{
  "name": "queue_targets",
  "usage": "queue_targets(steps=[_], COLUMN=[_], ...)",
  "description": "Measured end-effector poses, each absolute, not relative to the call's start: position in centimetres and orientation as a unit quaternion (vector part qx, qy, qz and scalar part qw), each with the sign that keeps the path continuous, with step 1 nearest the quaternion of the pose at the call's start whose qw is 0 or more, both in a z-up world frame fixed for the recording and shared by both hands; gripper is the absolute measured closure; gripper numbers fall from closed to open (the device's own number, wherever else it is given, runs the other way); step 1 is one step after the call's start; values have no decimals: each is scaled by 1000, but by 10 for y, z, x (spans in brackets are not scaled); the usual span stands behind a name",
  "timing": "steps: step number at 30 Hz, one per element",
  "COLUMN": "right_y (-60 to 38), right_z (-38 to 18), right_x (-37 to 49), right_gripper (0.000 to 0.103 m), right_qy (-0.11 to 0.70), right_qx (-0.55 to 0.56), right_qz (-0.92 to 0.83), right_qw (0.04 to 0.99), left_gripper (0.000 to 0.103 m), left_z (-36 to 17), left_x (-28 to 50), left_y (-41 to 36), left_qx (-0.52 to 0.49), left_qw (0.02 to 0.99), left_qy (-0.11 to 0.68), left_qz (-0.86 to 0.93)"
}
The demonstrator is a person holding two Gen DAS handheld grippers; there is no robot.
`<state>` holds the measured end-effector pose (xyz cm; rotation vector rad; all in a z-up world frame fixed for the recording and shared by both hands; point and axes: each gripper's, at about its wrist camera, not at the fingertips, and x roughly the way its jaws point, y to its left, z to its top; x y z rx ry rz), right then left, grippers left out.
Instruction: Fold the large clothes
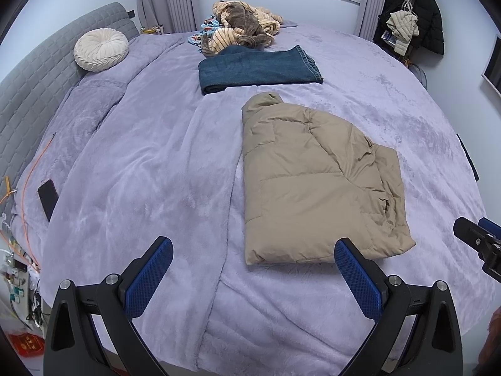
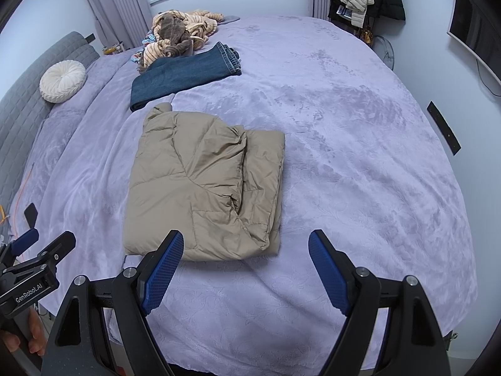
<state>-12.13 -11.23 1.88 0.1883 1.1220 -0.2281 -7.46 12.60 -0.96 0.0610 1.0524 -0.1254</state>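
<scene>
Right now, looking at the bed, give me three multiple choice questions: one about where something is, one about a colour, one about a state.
1. Where are the folded jeans?
A. beyond the jacket, toward the window
B. on the floor
C. on the round cushion

2. What colour is the puffer jacket?
A. red
B. tan
C. black

3. How is the left gripper?
A. clamped on the jacket
B. open, holding nothing
C. clamped on the jeans

A: the jeans lie past the jacket.
B: its fabric is tan.
B: its jaws are apart over the purple blanket.

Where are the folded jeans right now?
The jeans lie flat on the purple blanket, just beyond the collar end of the folded tan jacket and just in front of the striped pile near the window.
</scene>
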Motion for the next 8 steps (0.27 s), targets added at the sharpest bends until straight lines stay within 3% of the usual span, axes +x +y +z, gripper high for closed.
queue_targets(steps=[8], right_y=[-113], right_z=[19], right_x=[-121], right_gripper=[19], right_qy=[530], right_qx=[90], right_qz=[-107], right_qw=[836], left_gripper=[0], left_z=[-7], left_x=[-73], left_y=[115], left_qx=[33], left_qw=[865], left_qy=[496], left_qz=[-67])
